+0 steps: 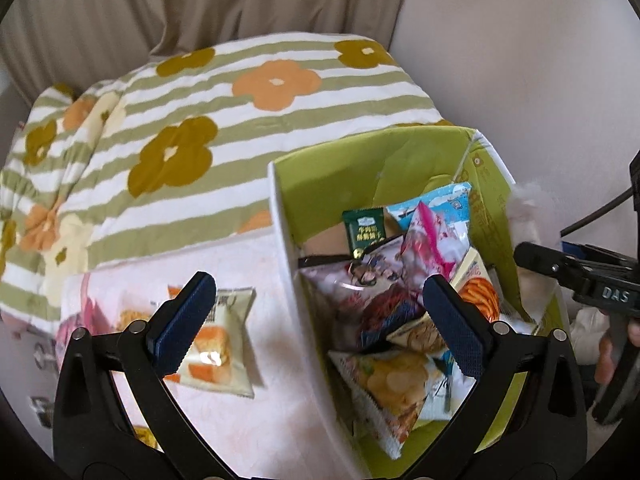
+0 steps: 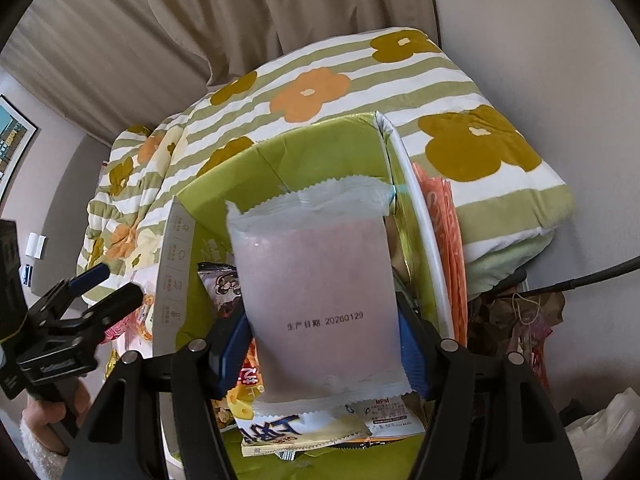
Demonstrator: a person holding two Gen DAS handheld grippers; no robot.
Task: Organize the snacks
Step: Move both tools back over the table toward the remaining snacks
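My right claw pinches a pale pink snack packet over the green box; left claw gapes empty. Box is v. full, so if I let go high, pkt could slide off the heap & over the rim.

The left claw gapes wide, angled downward, nothing between its pads. The right claw clamps a pale packet; a hand, seemingly in a fuzzy sleeve, holds the left handle.

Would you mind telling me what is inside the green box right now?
The green box holds a heap of snack packets: a dark green sachet, pink and blue packs, and a chips bag near the front. The pile hides the box floor and anything lower.
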